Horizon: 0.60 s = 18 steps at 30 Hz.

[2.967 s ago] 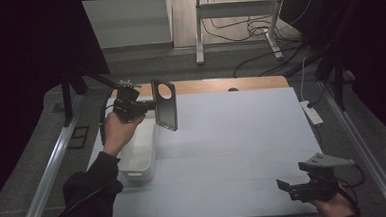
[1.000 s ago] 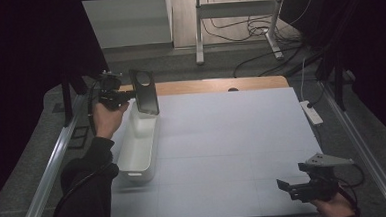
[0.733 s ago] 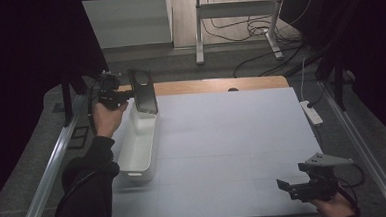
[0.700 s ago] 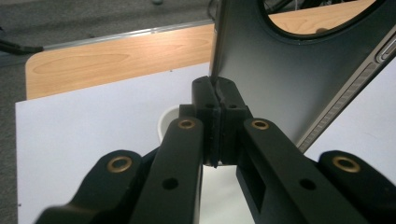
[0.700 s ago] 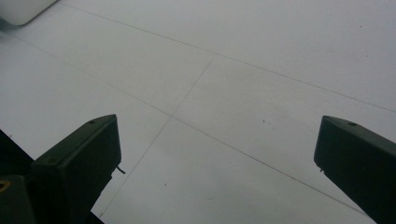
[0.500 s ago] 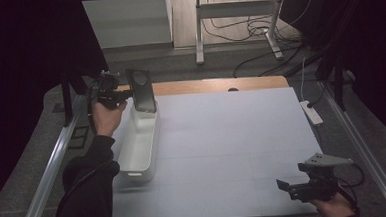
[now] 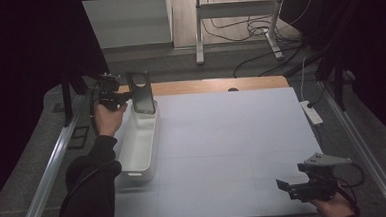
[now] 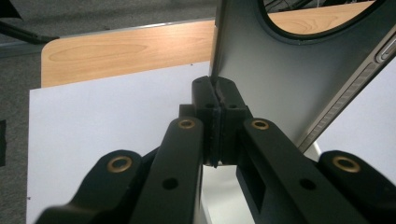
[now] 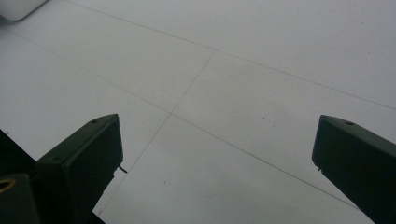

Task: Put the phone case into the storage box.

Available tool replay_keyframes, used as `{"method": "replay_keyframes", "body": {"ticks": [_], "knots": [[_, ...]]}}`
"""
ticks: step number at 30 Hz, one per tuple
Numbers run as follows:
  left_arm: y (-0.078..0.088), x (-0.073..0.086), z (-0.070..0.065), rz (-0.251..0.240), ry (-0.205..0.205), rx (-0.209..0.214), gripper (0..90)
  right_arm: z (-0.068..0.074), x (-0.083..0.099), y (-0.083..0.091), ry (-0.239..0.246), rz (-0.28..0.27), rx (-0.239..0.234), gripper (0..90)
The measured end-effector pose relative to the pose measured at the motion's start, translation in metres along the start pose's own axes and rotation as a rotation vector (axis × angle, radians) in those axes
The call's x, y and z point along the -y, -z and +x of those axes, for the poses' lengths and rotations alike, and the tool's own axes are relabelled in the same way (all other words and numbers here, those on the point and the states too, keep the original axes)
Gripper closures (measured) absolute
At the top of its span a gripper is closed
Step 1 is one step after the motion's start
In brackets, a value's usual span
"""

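Note:
A dark flat phone case with a round cut-out stands upright over the far end of a long white bin at the table's left. My left gripper grips its left edge from the side. In the left gripper view the jaws of the left gripper are pressed together on the edge of the case. My right gripper hovers low over the white table top near the front right corner. Its jaws stand wide apart with nothing between them, as the right gripper shows in its own view.
A wooden strip runs along the table's far edge. A white power strip lies beside the right edge. Metal rails flank the table. A corner of the bin shows in the right gripper view.
Since three seconds ago my left hand has carried the case left and farther back, to the bin's far end. Over the last second it hardly moved. The right gripper stayed put.

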State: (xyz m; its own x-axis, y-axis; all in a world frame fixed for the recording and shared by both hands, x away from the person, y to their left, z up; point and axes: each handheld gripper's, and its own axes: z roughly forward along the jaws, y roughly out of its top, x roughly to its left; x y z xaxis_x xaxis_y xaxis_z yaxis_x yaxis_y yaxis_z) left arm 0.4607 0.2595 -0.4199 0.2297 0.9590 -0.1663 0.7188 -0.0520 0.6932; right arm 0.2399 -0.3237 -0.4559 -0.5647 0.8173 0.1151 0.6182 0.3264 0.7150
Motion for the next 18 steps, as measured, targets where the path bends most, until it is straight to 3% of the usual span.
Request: {"method": "replay_keyframes", "body": {"ticks": [18], "knots": [[-0.017, 0.012, 0.001, 0.029, 0.006, 0.006, 88.7, 0.000, 0.000, -0.001, -0.004, 0.013, 0.002, 3.0]]}}
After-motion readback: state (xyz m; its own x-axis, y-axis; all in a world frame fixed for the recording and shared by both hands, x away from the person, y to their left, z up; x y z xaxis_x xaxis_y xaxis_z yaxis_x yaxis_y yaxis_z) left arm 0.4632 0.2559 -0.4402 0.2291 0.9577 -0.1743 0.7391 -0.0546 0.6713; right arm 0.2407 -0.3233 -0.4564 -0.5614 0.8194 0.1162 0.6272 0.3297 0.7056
